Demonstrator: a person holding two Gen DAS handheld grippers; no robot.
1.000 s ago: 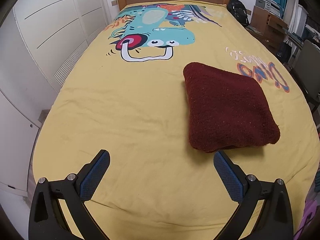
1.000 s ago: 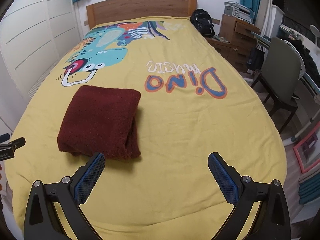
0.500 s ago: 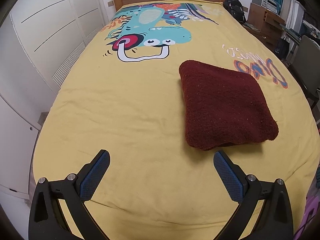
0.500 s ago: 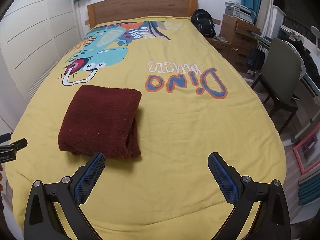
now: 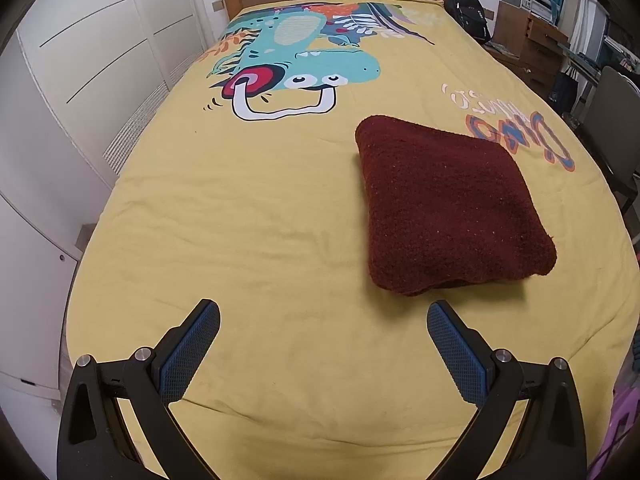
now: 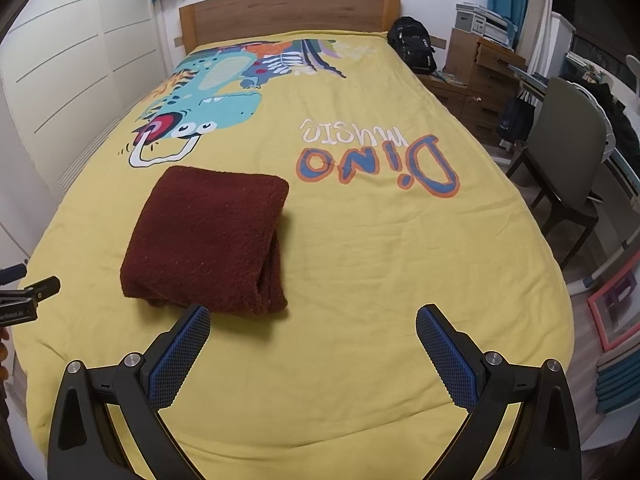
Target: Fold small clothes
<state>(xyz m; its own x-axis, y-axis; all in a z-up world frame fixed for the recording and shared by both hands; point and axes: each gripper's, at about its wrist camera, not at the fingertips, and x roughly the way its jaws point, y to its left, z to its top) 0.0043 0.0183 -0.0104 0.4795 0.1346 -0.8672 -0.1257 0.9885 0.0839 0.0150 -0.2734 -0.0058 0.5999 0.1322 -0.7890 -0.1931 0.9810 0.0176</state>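
Two views look forward over a bed covered by a yellow duvet (image 5: 248, 216) printed with a cartoon dinosaur and the words "Dino music".

A dark red fleecy garment (image 5: 448, 208), folded into a thick, roughly square bundle, lies flat on the duvet, nearer the foot of the bed than the wooden headboard (image 6: 288, 16).

In the left wrist view, the left gripper (image 5: 323, 320) hangs above the foot of the bed with its two blue-padded fingers spread wide and nothing between them. The folded garment sits ahead and to the right of it. The bundle's near edge lies just beyond the tip of the right finger (image 5: 456, 354), apart from it.

In the right wrist view, the right gripper (image 6: 313, 322) is likewise spread wide and empty. Here the folded garment (image 6: 208, 240) lies ahead and to the left. Its near edge appears just beyond the left finger (image 6: 180, 354) tip, and layered folds show along its right side. Bare yellow duvet fills the gap between the two fingers.

At the far left edge of the right wrist view, a dark part of the left gripper (image 6: 28, 296) shows beside the bed.

White wardrobe doors (image 5: 92, 64) stand along the left of the bed. A black backpack (image 6: 412, 44), wooden drawers (image 6: 480, 76) and a grey chair (image 6: 568, 152) stand to the right.
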